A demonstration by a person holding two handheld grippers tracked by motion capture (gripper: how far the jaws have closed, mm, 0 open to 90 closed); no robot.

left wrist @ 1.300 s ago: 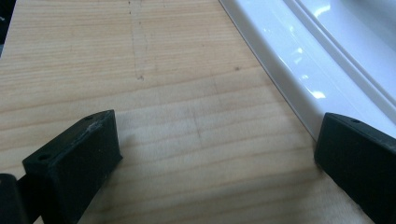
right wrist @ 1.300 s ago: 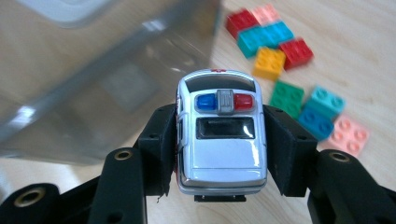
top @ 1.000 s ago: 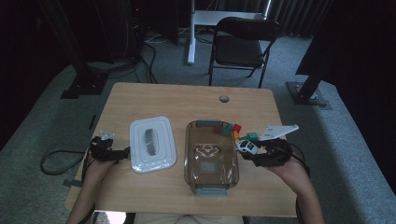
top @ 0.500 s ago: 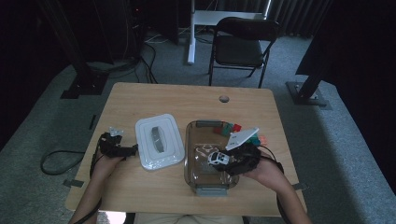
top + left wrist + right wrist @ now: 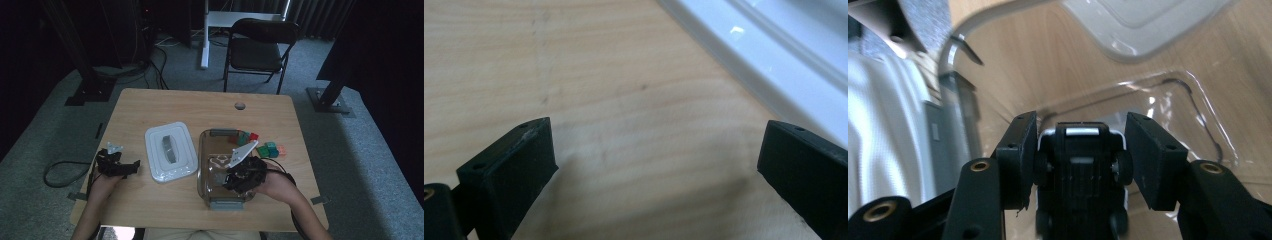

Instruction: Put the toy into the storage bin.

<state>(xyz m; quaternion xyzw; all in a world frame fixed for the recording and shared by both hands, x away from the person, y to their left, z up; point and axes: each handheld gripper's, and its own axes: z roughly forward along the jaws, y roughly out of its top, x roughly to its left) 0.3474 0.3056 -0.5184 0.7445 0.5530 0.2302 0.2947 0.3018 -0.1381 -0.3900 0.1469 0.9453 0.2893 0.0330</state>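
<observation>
Holding: my right gripper [image 5: 1080,150] has its fingers [image 5: 1018,155] clamped on a small toy car [image 5: 1081,170], one pad pressed against each side at the wheels; the car's dark underside faces the right gripper view.
Where the car is: in the high view, my right gripper [image 5: 239,179] sits over the near half of the clear container [image 5: 206,150], so the car hangs inside its outline, above the transparent bottom. I cannot tell whether the car touches the bottom.
Container: clear plastic [image 5: 1188,100], rounded corners, lying on the worktop [image 5: 180,110] right of centre, a grey latch at its near edge.
Left gripper: my left gripper [image 5: 118,167] rests low at the worktop's left edge; in the left gripper view its fingers [image 5: 519,160] stand wide apart with bare wood between them, gripping nothing.
Lid: the white lid [image 5: 170,151] lies flat on the worktop just left of the container, apart from it; its rim [image 5: 774,65] runs across the upper right corner of the left gripper view, just beyond my right-hand finger there.
Blocks: a few small coloured blocks [image 5: 270,149] lie on the worktop by the container's far right corner, green, red and pinkish ones close together.
Beyond: a folding chair [image 5: 257,47] stands past the far edge of the worktop.
</observation>
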